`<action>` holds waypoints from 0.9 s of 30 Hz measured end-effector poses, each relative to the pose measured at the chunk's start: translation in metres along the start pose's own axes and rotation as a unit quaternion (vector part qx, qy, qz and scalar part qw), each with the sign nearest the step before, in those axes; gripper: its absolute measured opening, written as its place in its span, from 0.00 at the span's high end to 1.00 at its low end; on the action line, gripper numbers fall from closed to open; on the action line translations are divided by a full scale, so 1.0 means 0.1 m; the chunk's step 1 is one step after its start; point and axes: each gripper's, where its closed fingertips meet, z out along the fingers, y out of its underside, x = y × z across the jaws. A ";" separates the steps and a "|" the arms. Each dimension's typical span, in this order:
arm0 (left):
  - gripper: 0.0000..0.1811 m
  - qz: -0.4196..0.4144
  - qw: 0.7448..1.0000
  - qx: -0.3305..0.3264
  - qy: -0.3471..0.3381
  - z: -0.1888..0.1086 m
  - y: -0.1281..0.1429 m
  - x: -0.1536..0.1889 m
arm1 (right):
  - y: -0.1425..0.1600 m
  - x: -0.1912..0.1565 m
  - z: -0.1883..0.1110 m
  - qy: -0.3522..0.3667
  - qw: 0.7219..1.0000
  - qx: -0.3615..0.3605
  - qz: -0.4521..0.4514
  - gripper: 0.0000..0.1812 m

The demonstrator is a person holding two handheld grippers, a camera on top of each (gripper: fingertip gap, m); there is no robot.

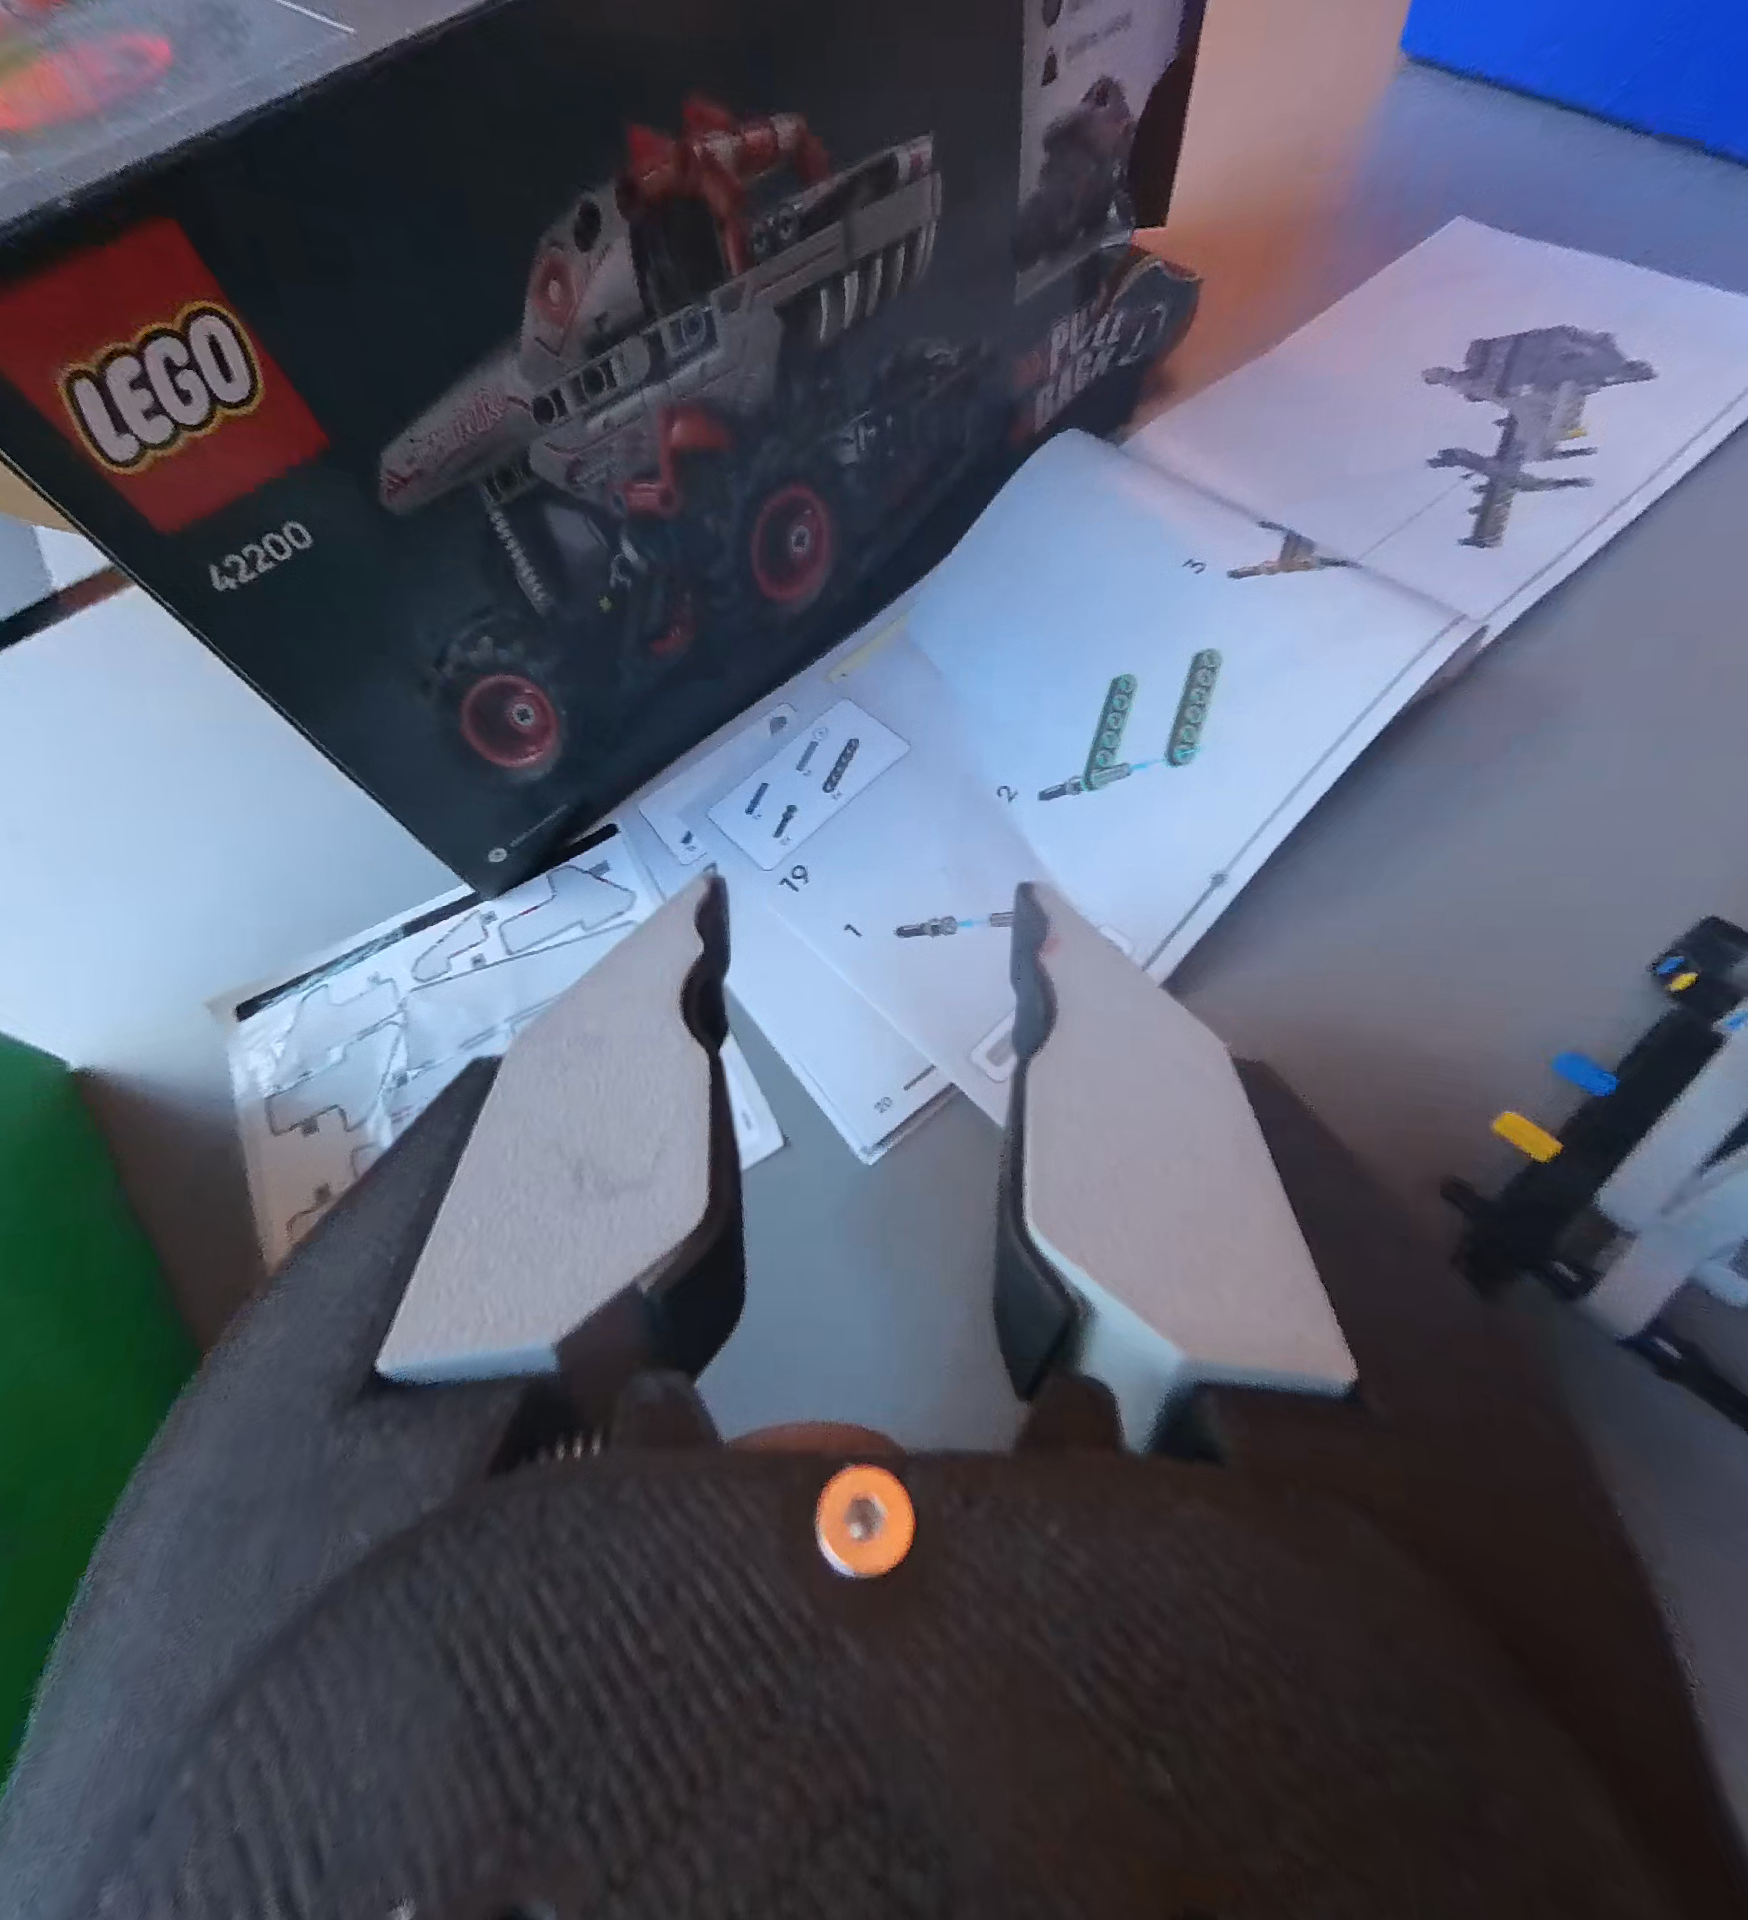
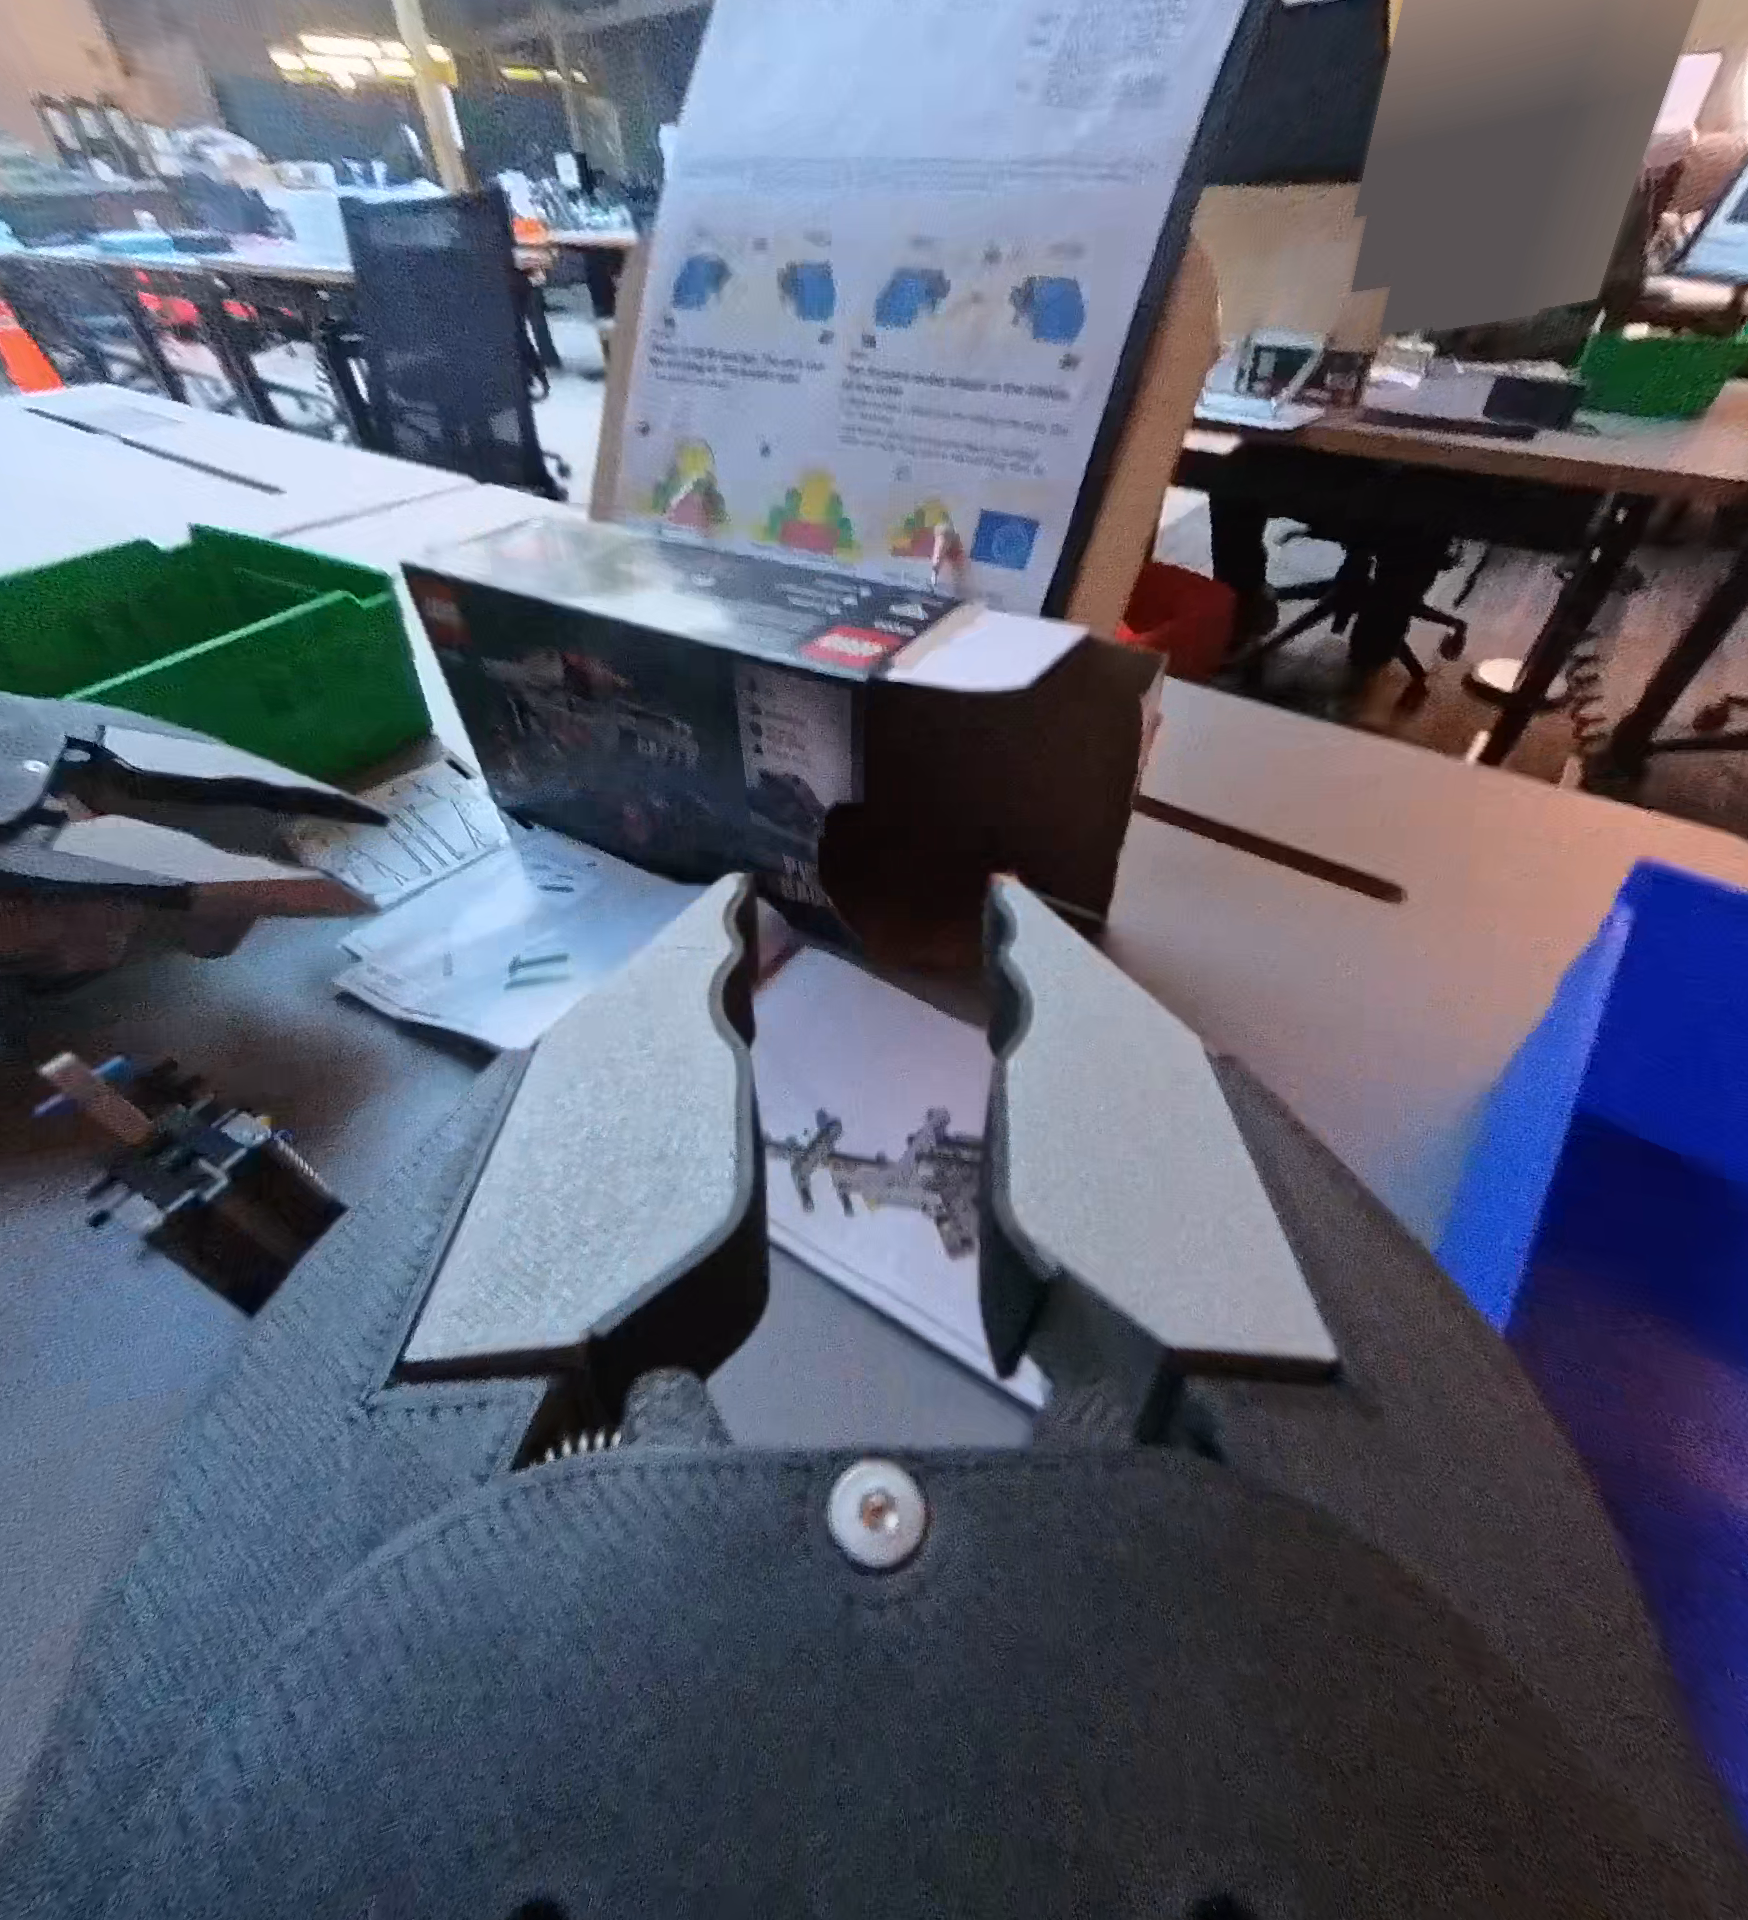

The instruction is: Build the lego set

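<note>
My left gripper (image 1: 865, 904) is open and empty, held above the open instruction booklet (image 1: 1109, 707) in front of the black set box (image 1: 496, 416). A partly built model (image 1: 1670, 1164) of black, white, blue and yellow pieces lies on the table to its right. My right gripper (image 2: 870, 914) is open and empty over the booklet's right page (image 2: 870, 1122), pointing at the box (image 2: 704, 717). In the right wrist view the model (image 2: 195, 1174) lies at the left, with the left gripper (image 2: 330, 852) beyond it.
A green bin (image 2: 226, 644) stands left of the box; it also shows in the left wrist view (image 1: 8, 1351). A blue bin (image 2: 1680, 1195) stands at the right. A sheet of outlines (image 1: 413, 1029) lies beside the booklet. An upright board with pictures (image 2: 901, 291) stands behind the box.
</note>
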 end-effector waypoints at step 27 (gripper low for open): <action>0.71 0.059 0.994 -0.083 0.035 0.18 0.34 0.23 | 1.49 0.32 -0.01 -0.044 0.833 -0.445 -0.324 0.77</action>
